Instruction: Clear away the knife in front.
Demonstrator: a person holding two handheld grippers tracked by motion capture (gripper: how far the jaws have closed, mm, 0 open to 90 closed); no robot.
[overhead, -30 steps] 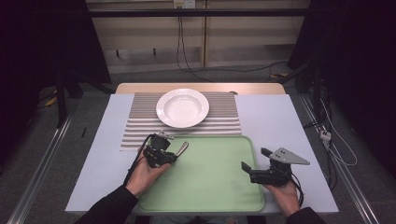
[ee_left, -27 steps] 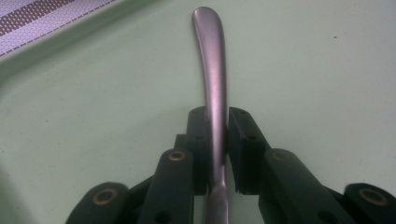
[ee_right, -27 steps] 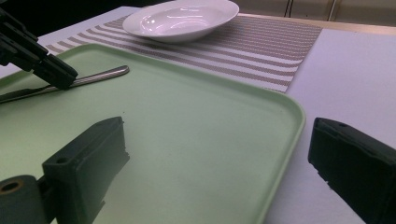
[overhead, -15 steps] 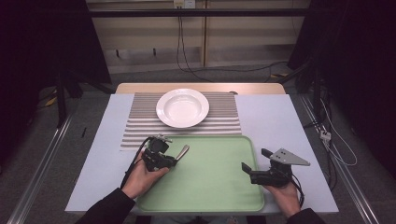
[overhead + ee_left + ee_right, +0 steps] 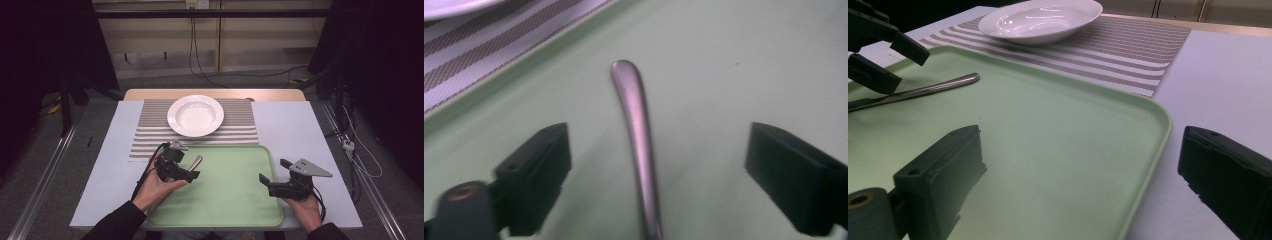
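A metal utensil (image 5: 636, 115) lies on the green tray (image 5: 230, 190) near its far left corner, rounded handle end (image 5: 196, 161) pointing away; its other end is hidden. My left gripper (image 5: 190, 170) hovers over it. Its jaws have just been opening and stand wide on either side of the handle, with neither pad (image 5: 536, 170) touching it. My right gripper (image 5: 274, 171) stands open at the tray's right edge (image 5: 1153, 130), one jaw over the tray and one over the table, nothing between them. From the right gripper view, the utensil (image 5: 923, 90) and the left gripper (image 5: 878, 50) show at the far left.
A white bowl-like plate (image 5: 195, 116) rests on a striped placemat (image 5: 150, 135) just beyond the tray. A pale tablecloth (image 5: 300, 130) covers the table on both sides. Cables trail on the floor past the far edge.
The left gripper's jaws have spread apart and let go of the utensil handle, which stays on the tray. Neither hand has shifted.
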